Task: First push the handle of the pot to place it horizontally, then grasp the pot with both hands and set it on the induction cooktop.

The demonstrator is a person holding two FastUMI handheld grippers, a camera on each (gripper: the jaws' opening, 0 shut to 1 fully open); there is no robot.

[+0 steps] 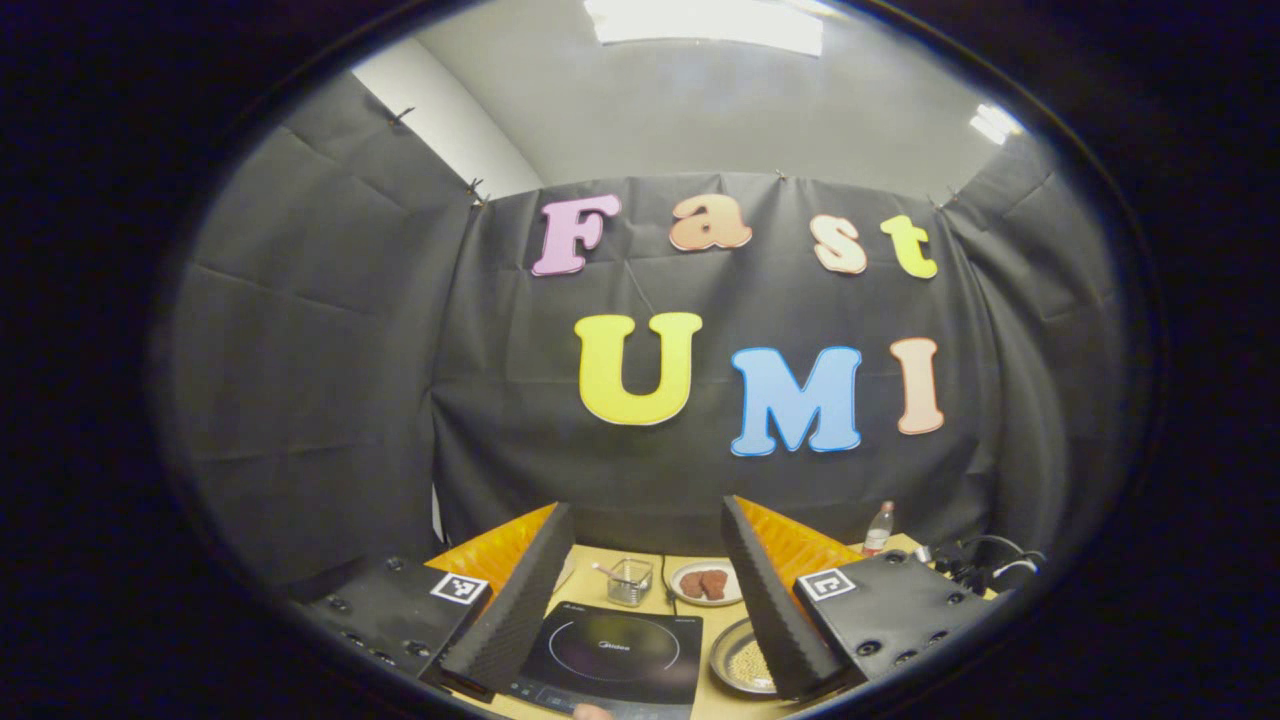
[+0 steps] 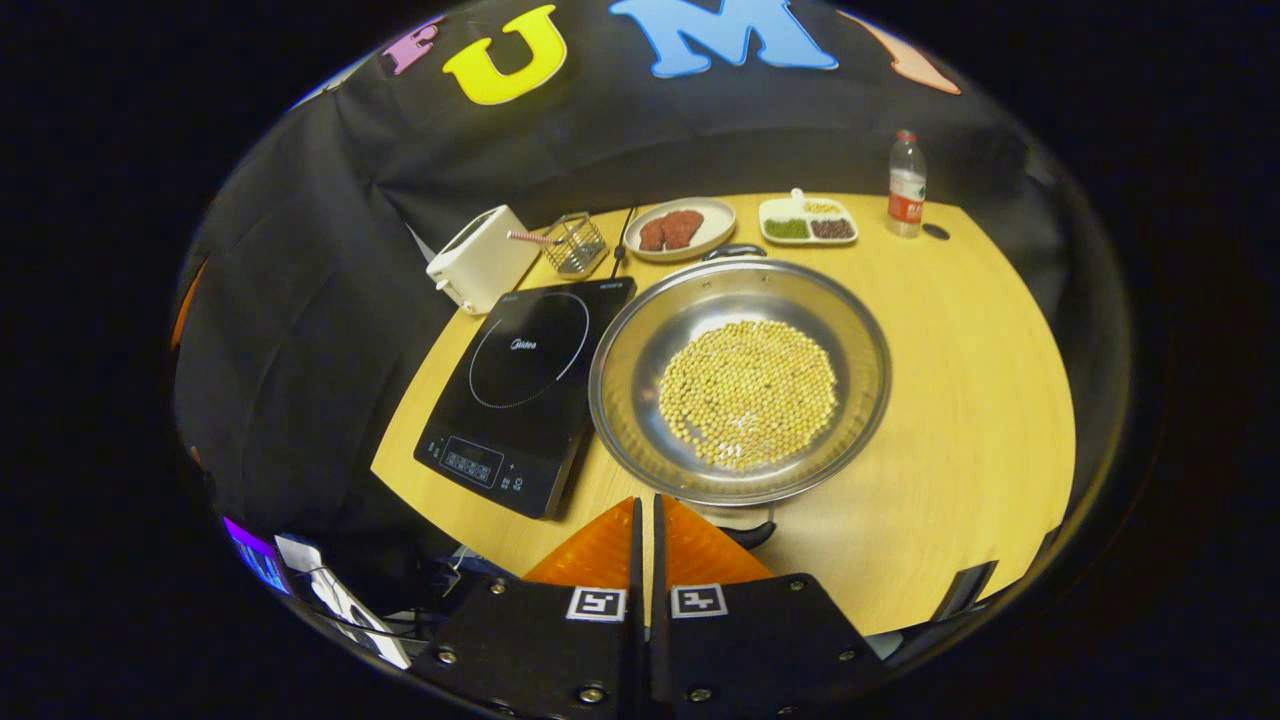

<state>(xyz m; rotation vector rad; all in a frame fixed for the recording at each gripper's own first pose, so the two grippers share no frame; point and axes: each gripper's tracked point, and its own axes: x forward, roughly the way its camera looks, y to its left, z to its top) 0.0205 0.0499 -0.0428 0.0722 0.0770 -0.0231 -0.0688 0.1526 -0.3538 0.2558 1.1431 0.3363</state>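
Right fingers (image 2: pixel 645 520) closed beside pot (image 2: pixel 740 375); left fingers (image 1: pixel 640 590) apart.

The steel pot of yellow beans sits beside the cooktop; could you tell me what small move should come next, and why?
Probably ease the shut right gripper forward to the round steel pot's near handle and push it sideways. The pot rests on the wooden table beside the black induction cooktop, its handles pointing near and far, not yet horizontal.

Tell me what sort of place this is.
Probably a mock kitchen set up in a recording booth: an induction cooktop and a pot of beans sit on a wooden table, with a toaster behind and black cloth walling it in.
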